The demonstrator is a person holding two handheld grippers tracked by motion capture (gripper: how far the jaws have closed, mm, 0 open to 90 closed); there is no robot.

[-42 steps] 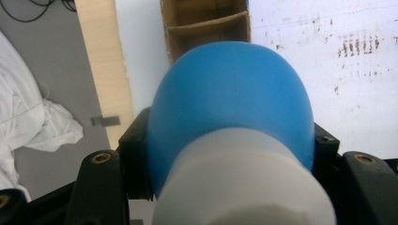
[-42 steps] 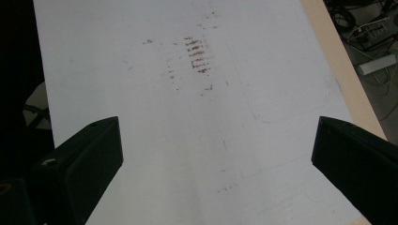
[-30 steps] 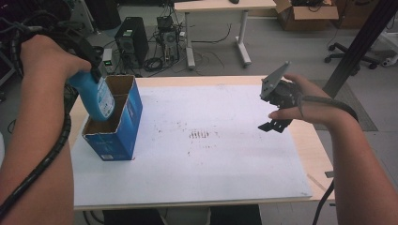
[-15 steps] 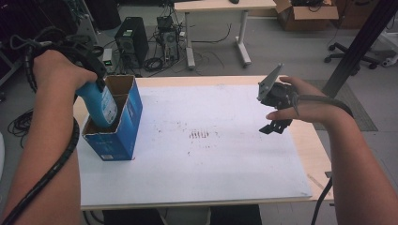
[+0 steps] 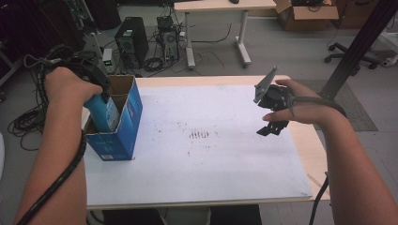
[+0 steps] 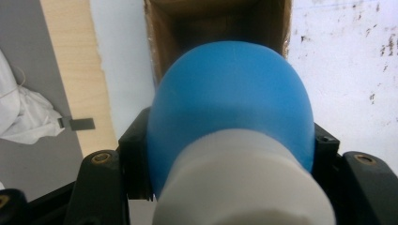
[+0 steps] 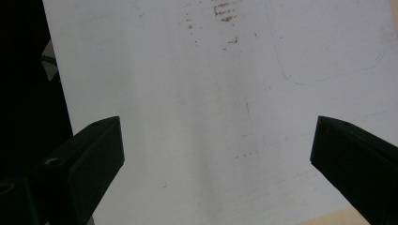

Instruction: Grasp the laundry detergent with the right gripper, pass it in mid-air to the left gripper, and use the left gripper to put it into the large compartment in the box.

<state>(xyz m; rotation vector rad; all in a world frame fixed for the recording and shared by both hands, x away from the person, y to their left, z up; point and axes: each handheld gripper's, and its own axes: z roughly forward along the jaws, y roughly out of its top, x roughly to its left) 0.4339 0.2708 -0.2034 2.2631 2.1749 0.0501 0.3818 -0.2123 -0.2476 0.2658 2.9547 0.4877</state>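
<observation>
Jaws of left gripper (image 6: 225, 159) clamped on rounded blue plastic bottle with white cap (image 6: 230, 117), partly inside open blue cardboard box (image 5: 123, 123). Right gripper (image 7: 216, 154) spread wide, empty, over white tabletop (image 5: 211, 159).

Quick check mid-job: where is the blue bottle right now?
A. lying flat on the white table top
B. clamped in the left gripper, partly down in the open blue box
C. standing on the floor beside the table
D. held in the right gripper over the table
B: the left gripper is shut on the blue bottle, lower end inside the blue box; the right gripper is open, holding nothing.
</observation>
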